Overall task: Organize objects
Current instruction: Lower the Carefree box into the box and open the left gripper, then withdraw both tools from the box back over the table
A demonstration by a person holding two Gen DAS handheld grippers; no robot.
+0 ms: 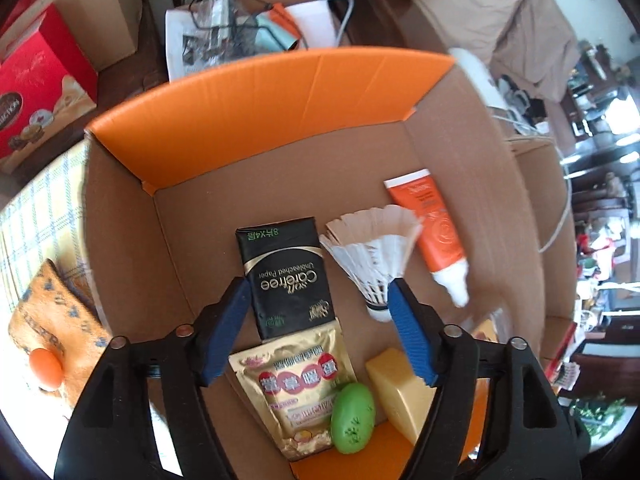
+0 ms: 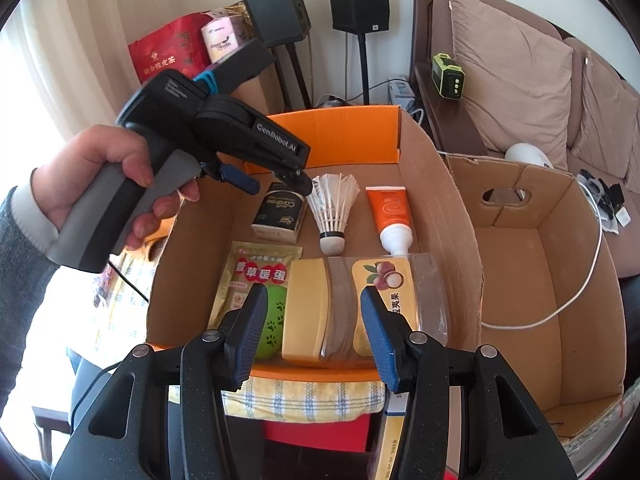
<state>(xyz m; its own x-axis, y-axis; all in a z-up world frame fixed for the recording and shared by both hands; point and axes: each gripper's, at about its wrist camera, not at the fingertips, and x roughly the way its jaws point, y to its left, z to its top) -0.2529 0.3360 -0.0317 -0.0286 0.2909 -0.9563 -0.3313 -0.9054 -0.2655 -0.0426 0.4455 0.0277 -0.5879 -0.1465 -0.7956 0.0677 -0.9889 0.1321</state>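
An open cardboard box [image 1: 460,140] [image 2: 440,184] with orange flaps holds a black tissue pack [image 1: 286,276] [image 2: 280,212], a shuttlecock [image 1: 372,256] [image 2: 334,208], an orange tube [image 1: 432,224] [image 2: 390,208], a gold pouch [image 1: 292,384] [image 2: 256,276], a green egg-shaped toy [image 1: 352,420] [image 2: 274,332] and a yellow-lidded clear container [image 1: 400,392] [image 2: 320,312]. My left gripper [image 1: 316,296] [image 2: 272,184], held by a hand [image 2: 120,184], points down into the box, open, straddling the tissue pack without pressing it. My right gripper [image 2: 313,296] hovers open at the box's near edge, empty.
A second, empty cardboard box [image 2: 540,260] stands right of the first, with a white cable [image 2: 560,308] running through it. A plaid cloth [image 2: 304,396] lies under the boxes. An orange pouch [image 1: 52,328] lies left of the box. A sofa [image 2: 520,80] is behind.
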